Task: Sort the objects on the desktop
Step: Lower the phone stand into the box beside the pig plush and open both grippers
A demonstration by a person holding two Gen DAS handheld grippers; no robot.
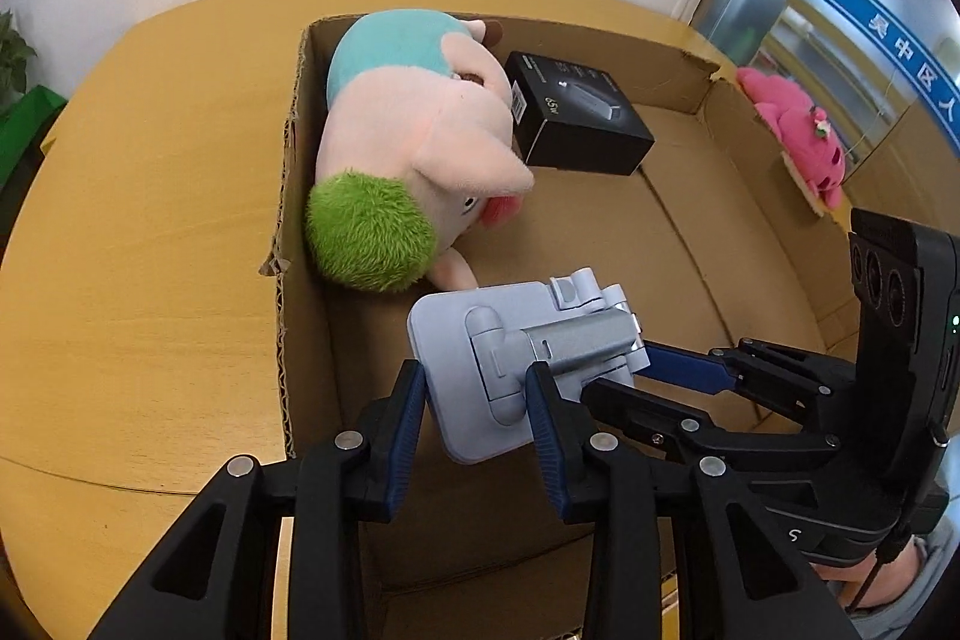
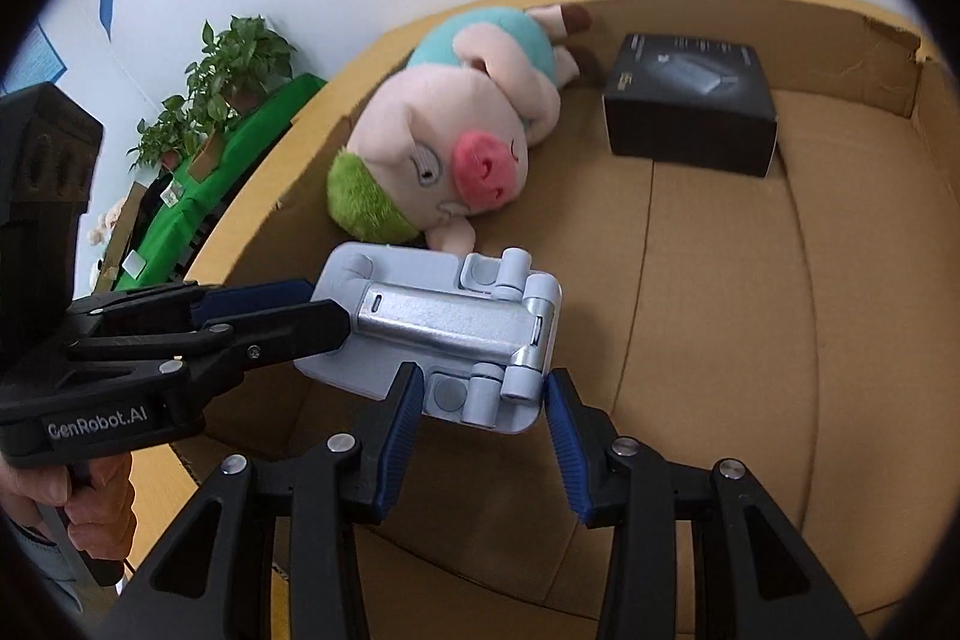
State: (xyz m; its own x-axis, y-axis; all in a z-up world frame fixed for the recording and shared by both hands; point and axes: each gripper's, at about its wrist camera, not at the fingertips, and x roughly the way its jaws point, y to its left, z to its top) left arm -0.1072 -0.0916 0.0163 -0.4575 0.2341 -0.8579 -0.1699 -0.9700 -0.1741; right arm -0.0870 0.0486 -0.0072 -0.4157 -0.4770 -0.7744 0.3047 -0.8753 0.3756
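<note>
Holding folded grey phone stand [image 1: 480,364] over cardboard box [image 1: 708,232] floor, both grippers clamping it: left gripper [image 1: 477,400] on one end, right gripper [image 2: 483,400] on hinge end, long axis spanning between; lowering beside plush pig [image 2: 444,142].

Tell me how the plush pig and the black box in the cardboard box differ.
The plush pig is soft, rounded and many-coloured: pink, teal, green hair. The black box is rigid, straight-edged and dark with small print. The pig lies on its side along the carton's wall; the box sits flat near the far wall. Both rest inside the cardboard box, untouched by either hand-held gripper.
</note>
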